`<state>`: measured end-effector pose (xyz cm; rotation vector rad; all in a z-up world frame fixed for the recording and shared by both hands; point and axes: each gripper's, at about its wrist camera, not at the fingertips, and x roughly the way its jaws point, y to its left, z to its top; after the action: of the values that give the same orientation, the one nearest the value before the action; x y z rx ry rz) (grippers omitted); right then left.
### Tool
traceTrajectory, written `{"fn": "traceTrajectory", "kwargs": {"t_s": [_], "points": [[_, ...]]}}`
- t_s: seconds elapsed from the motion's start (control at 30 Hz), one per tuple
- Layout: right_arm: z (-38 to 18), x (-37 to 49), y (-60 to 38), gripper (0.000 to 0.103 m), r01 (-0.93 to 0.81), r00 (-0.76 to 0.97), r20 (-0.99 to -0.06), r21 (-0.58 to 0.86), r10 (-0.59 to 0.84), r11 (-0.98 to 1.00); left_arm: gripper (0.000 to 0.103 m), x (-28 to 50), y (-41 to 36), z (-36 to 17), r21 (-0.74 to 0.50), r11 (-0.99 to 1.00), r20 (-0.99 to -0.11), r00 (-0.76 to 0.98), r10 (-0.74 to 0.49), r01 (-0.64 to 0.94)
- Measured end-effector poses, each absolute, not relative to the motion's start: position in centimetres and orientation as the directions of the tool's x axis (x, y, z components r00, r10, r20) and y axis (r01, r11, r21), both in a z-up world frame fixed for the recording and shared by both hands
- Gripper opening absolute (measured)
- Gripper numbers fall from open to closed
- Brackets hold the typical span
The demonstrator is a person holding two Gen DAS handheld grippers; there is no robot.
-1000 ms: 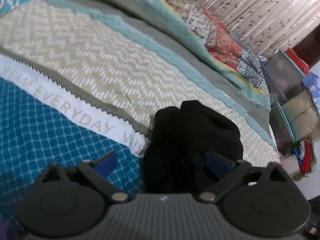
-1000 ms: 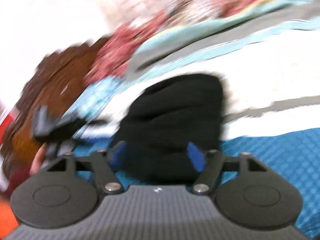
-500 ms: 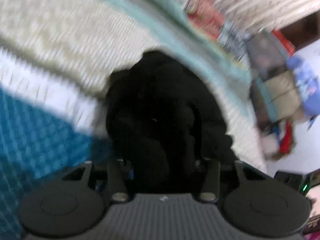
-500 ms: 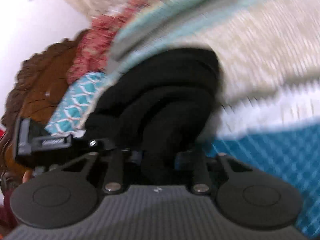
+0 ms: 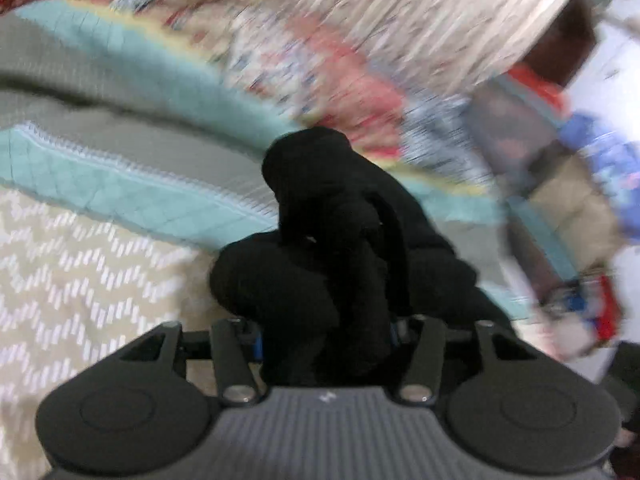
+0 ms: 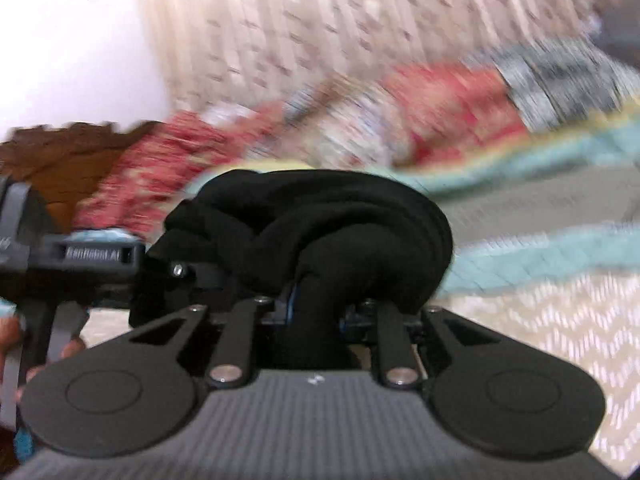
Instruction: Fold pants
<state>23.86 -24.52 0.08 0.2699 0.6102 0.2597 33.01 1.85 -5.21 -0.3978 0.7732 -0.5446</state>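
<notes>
A bed fills both views, its quilt (image 5: 80,288) in beige chevron with teal and grey bands, a pleated curtain (image 6: 320,32) behind; bunched black pants (image 5: 340,240) hang just above the quilt, between the two grippers; the left gripper (image 5: 326,340), its jaws having just eased wider, clamps one bundle; the right gripper (image 6: 316,316) pinches another fold tight.
</notes>
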Motion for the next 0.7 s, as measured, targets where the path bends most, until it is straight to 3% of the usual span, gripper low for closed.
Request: {"fn": "traceTrajectory", "kwargs": {"t_s": [0.03,0.1,0.13,0.17,0.2,0.37,0.53,0.7], "points": [[-1.9,25.1,-24.8,0.027,-0.114,0.766,-0.573,0.327,0.293,0.938,0.057,33.9,1.2,-6.7,-0.493,0.825,-0.591,0.591,-0.55,0.275],[-5.5,26.9,-25.4,0.039,0.016,0.688,-0.688,0.332,0.231,0.943,0.08,34.8,-0.5,-9.2,-0.425,0.881,-0.663,0.592,-0.459,0.207],[-6.7,27.1,-25.9,0.052,0.089,0.655,-0.725,0.356,0.215,0.93,0.086,34.5,-1.0,-9.5,-0.397,0.899,-0.665,0.617,-0.421,0.185],[-7.1,26.6,-26.4,0.06,0.138,0.655,-0.726,0.391,0.213,0.91,0.096,34.0,-1.3,-9.5,-0.372,0.913,-0.663,0.639,-0.389,0.17],[-7.2,25.9,-27.0,0.063,0.17,0.662,-0.717,0.428,0.219,0.888,0.099,33.4,-1.6,-9.2,-0.347,0.924,-0.661,0.657,-0.362,0.16],[-6.7,21.0,-30.1,0.072,0.231,0.714,-0.63,0.624,0.306,0.746,0.099,30.7,-0.4,-7.0,-0.389,0.9,-0.67,0.61,-0.422,0.196],[-5.3,15.6,-29.2,0.072,0.246,0.727,-0.617,0.642,0.299,0.726,0.099,26.3,2.2,-4.6,-0.391,0.9,-0.658,0.626,-0.419,0.191],[-4.5,11.4,-26.4,0.072,0.212,0.705,-0.654,0.563,0.273,0.799,0.103,19.9,2.1,-2.7,-0.244,0.947,-0.676,0.664,-0.32,0.208]]}}
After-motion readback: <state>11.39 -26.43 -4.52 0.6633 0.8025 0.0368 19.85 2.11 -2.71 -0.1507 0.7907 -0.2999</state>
